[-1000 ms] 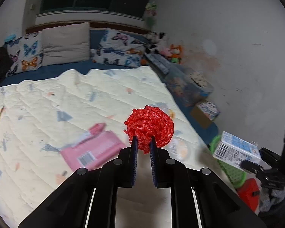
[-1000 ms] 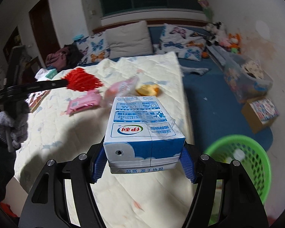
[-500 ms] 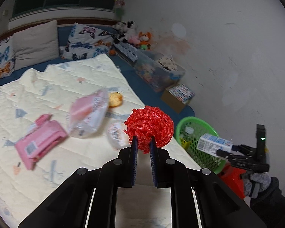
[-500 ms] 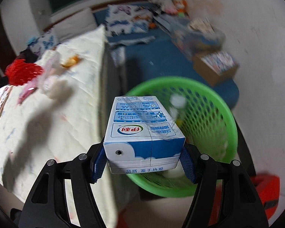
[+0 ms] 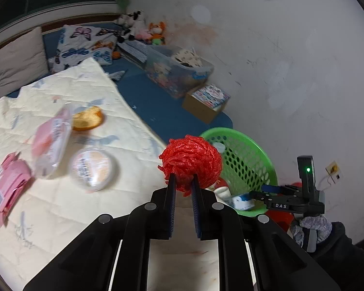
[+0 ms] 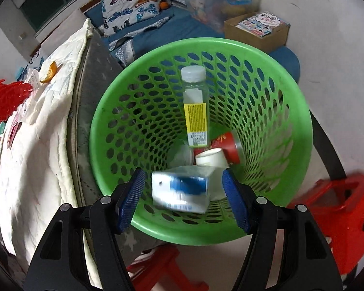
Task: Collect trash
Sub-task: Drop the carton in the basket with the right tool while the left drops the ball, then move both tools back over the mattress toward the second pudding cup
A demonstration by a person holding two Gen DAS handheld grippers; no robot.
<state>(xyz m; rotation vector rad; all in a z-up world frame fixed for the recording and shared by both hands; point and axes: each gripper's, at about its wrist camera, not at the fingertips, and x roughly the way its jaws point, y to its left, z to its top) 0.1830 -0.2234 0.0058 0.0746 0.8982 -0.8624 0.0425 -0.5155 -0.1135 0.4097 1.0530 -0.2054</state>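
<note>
**Right wrist view: milk carton loose over the green basket**

Right wrist view looks straight down into the green basket (image 6: pixel 201 48), which stands on the floor just beside the edge of the bed (image 6: pixel 36 157). The right gripper (image 6: pixel 183 195) is spread wide, its blue pads clear of the milk carton (image 6: pixel 180 191), which shows blurred between them inside the basket's near rim. Deeper in the basket lie a clear bottle (image 6: pixel 195 106) with a yellow label, a white paper cup (image 6: pixel 212 157) and a red cup (image 6: pixel 227 144). A red stool (image 6: pixel 337 206) sits beside the basket.

From the left wrist view, the left gripper (image 5: pixel 183 186) is clenched on a red mesh ball (image 5: pixel 190 161), held near the bed's edge, just beside the basket (image 5: pixel 245 155). On the quilt (image 5: pixel 60 206) rest a round sealed cup (image 5: pixel 92 168), a clear wrapper (image 5: pixel 52 141), a pink packet (image 5: pixel 7 189) and a piece of orange peel (image 5: pixel 87 120). The right gripper (image 5: pixel 264 192) shows at the basket's rim, the carton (image 5: pixel 241 200) below it.
</note>
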